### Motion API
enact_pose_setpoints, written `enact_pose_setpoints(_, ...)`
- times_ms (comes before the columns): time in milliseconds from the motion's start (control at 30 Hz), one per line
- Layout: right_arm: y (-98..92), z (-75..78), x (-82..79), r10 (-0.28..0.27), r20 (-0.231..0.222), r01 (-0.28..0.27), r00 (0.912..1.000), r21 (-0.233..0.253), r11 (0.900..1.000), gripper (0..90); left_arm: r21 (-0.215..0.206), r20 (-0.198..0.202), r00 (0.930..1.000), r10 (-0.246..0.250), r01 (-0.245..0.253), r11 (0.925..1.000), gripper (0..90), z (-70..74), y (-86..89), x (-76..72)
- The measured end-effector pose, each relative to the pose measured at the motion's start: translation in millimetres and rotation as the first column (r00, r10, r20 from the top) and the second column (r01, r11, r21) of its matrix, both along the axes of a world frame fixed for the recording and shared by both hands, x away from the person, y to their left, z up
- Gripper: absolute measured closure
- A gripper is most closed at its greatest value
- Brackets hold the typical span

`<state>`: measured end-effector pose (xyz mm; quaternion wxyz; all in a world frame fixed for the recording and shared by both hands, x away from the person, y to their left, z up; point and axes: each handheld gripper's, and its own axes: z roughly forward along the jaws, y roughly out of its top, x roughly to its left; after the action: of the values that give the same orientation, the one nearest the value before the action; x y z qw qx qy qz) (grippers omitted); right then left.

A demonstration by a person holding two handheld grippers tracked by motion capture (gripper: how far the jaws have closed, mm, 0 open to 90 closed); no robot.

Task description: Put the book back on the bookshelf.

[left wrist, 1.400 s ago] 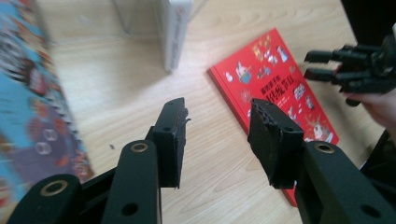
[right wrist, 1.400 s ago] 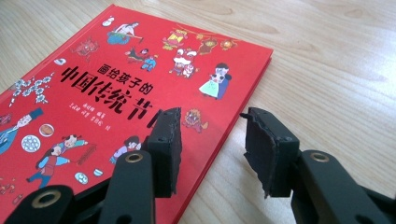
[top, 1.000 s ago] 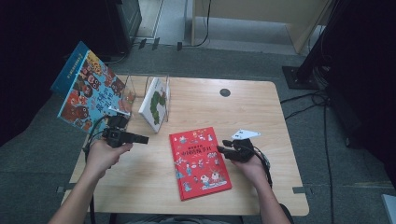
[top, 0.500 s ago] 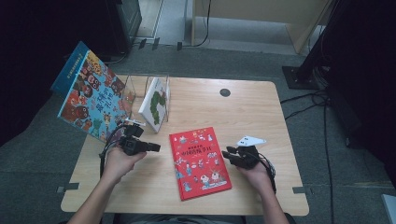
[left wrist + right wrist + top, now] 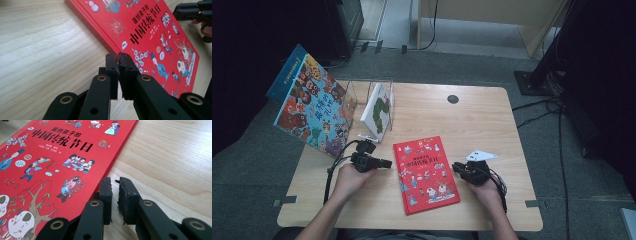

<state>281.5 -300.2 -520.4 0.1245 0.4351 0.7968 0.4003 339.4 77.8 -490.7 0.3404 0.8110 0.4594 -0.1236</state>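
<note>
Red picture book (image 5: 426, 174) flat on table (image 5: 492, 120); L tool (image 5: 388, 163) clenched at its left edge, R tool (image 5: 455, 167) nearly clenched, empty, at right edge.

High view: overhead, facing forward-down, far. Gripper views: low, close, facing each other across table (image 5: 422, 107); both share red book (image 5: 155, 37).

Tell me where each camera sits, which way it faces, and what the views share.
High view: above the person's side, looking forward and down on the table; forearms enter from below.
Left gripper view: rides the left claw, shut, looking across the red book toward the right claw.
Right gripper view: rides the right claw, nearly shut, by the book's edge.
All three share the red book.
</note>
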Motion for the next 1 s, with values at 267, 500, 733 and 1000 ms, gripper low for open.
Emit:
enact_pose_setpoints(267,10.3,-1.2,0.8,0.019,0.019,-0.019,0.9996,-0.009,1.0,86.0,0.015,-0.008,0.9997,-0.022,0.022,0.9996,87.2,-10.7,-16.3,-1.0)
enact_pose_setpoints(500,12.2,-0.5,2.9,0.006,0.005,-0.006,1.0,-0.01,1.0,90.0,0.001,0.022,0.9997,0.004,-0.004,1.0,87.8,-12.5,-19.0,-1.2)
enact_pose_setpoints(733,13.1,-0.8,9.4,-0.037,0.004,0.037,0.9993,-0.005,0.999,90.0,-0.026,0.021,0.9996,0.018,-0.017,0.9995,88.8,-14.8,-19.9,7.7)
enact_pose_setpoints(1000,11.5,-0.4,8.3,-0.05,0.007,0.05,0.9987,-0.014,0.999,90.0,-0.028,0.053,0.9981,0.033,-0.031,0.9991,88.9,-15.8,-23.4,12.5)
